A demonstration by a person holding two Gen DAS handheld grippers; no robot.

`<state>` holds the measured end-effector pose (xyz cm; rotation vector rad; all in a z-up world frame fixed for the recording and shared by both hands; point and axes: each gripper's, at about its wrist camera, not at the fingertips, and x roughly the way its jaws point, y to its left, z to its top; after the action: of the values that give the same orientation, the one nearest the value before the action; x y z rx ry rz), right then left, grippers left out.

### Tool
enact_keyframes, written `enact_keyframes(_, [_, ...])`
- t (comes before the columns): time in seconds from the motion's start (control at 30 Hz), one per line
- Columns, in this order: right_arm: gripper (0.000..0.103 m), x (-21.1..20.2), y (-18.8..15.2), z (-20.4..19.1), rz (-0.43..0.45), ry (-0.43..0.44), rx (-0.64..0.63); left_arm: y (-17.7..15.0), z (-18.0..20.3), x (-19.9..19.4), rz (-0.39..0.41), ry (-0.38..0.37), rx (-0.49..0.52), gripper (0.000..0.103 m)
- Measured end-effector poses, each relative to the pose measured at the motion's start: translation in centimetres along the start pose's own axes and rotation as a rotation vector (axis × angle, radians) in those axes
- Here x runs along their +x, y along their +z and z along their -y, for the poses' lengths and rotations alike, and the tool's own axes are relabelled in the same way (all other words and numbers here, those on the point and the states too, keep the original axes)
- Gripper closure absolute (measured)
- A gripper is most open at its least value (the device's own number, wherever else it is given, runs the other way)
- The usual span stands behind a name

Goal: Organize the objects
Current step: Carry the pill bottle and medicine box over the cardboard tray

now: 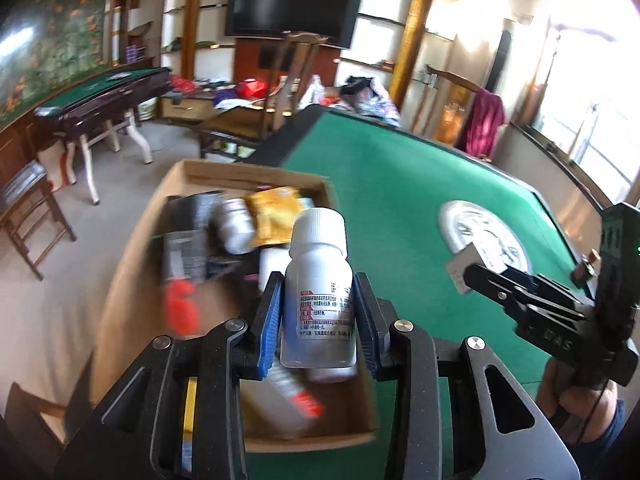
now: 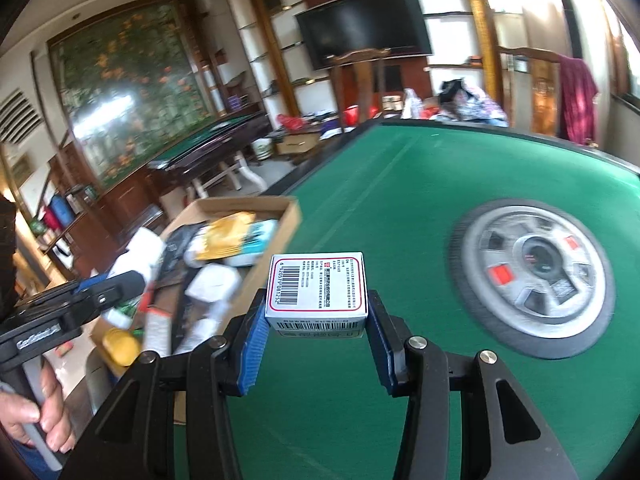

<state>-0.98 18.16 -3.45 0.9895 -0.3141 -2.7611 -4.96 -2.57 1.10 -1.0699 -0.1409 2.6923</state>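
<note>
Bottle (image 1: 318, 292), white plastic with a white screw cap, stands upright at lower centre of the left wrist view, long axis vertical, cap uppermost, printed label facing the camera. The left gripper (image 1: 319, 320) has its jaws narrowly parted and pressed on the bottle's two sides, holding it above the cardboard box (image 1: 192, 176). One box is present; its blurred contents include a yellow packet (image 1: 274, 216), a second white bottle (image 1: 236, 228) and a dark carton (image 1: 188, 236).

Medicine carton (image 2: 318, 292), one, white with a red border, lies flat at centre of the right wrist view, barcode face up, long axis across the frame. The right gripper (image 2: 318, 320) clamps its two ends with moderately parted jaws, over the green tabletop (image 2: 400, 184). At lower left, a hand (image 2: 40, 412) wraps the other gripper's handle. One round control panel (image 2: 534, 276) sits at right.
</note>
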Motion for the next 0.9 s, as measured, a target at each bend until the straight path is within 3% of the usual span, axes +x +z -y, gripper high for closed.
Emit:
enact_keyframes(0.37, [0.057, 6.5, 0.7, -8.8, -0.126, 0.093, -0.127, -2.4, -7.1, 0.5, -0.033, 0.067, -0.095, 0.069])
enact_keyframes(0.67, [0.057, 10.7, -0.6, -11.2, -0.207, 0.093, -0.163, -3.3, -8.6, 1.0, -0.035, 0.067, -0.100, 0.069])
enact_keyframes(0.9, [0.057, 11.9, -0.8, -12.4, -0.205, 0.062, -0.218, -3.2, -9.6, 1.9, -0.038, 0.088, -0.112, 0.069])
